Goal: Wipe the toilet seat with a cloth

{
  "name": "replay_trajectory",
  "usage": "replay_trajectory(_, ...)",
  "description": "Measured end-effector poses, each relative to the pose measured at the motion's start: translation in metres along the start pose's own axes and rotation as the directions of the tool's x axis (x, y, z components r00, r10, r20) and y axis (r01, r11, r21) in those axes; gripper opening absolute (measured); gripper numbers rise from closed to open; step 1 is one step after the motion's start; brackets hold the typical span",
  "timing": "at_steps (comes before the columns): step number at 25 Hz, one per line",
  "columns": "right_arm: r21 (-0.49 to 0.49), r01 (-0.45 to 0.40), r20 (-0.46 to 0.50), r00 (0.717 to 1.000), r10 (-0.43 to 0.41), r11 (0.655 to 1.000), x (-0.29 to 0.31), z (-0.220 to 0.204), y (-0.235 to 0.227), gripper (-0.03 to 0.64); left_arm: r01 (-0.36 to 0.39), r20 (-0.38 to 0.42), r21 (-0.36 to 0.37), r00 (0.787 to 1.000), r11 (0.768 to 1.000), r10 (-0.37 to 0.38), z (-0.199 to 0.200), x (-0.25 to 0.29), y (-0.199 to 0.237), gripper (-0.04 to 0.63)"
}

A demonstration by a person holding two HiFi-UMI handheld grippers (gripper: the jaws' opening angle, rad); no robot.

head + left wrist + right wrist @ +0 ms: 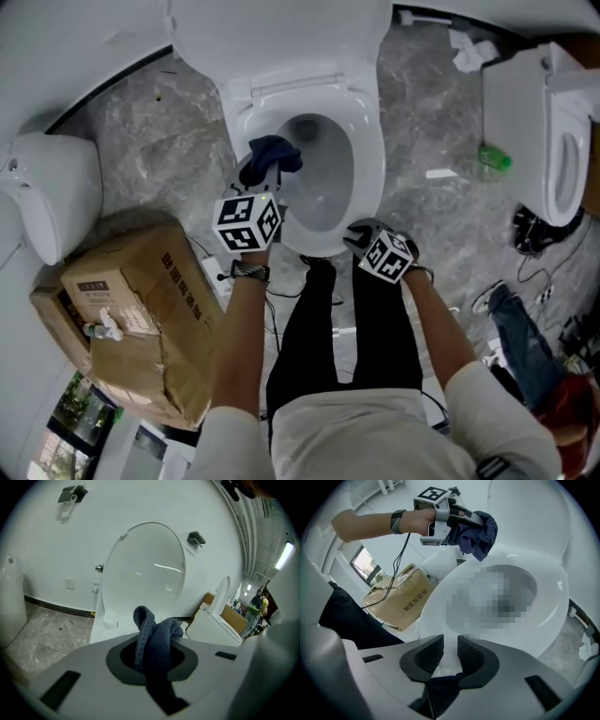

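The white toilet has its lid (281,28) up and its seat (370,150) down. A dark blue cloth (272,155) hangs bunched from my left gripper (259,178), which is shut on it just above the seat's left side. In the left gripper view the cloth (157,639) fills the jaws in front of the lid (145,569). My right gripper (359,232) sits at the seat's front edge. In the right gripper view its jaws (451,654) stand a narrow gap apart, with only white seat (553,597) showing behind them. That view also shows the held cloth (480,536).
A torn cardboard box (141,319) sits on the floor at left, beside a white fixture (52,202). A second toilet (544,122) stands at right, with a green object (495,157) and cables on the grey floor. The person's legs (347,319) stand before the bowl.
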State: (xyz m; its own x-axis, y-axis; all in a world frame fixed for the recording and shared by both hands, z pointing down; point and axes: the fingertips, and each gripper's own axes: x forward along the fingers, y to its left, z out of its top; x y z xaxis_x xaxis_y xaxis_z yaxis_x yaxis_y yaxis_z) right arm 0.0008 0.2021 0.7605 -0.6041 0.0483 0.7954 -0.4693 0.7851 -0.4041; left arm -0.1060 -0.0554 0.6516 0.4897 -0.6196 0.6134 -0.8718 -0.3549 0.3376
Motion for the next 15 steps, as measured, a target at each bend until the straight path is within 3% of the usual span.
replay_trajectory(7,0.123,-0.052,0.085,0.995,0.042,0.991,-0.018,0.022,-0.022,0.058,0.002,-0.03,0.001,1.0,1.0,-0.002,-0.001,0.054,0.001,0.043)
replay_trajectory(11,0.18,0.028,0.172,0.983,-0.059,0.983,-0.04,0.052,-0.058,0.048,-0.008,-0.038,-0.006,0.999,1.0,0.007,0.001,0.08,0.004,0.043)
replay_trajectory(15,0.26,0.138,0.258,0.944,-0.207,0.956,-0.07,0.08,-0.104,0.046,-0.027,-0.044,0.013,0.999,1.0,0.028,0.003,0.102,0.011,0.043)
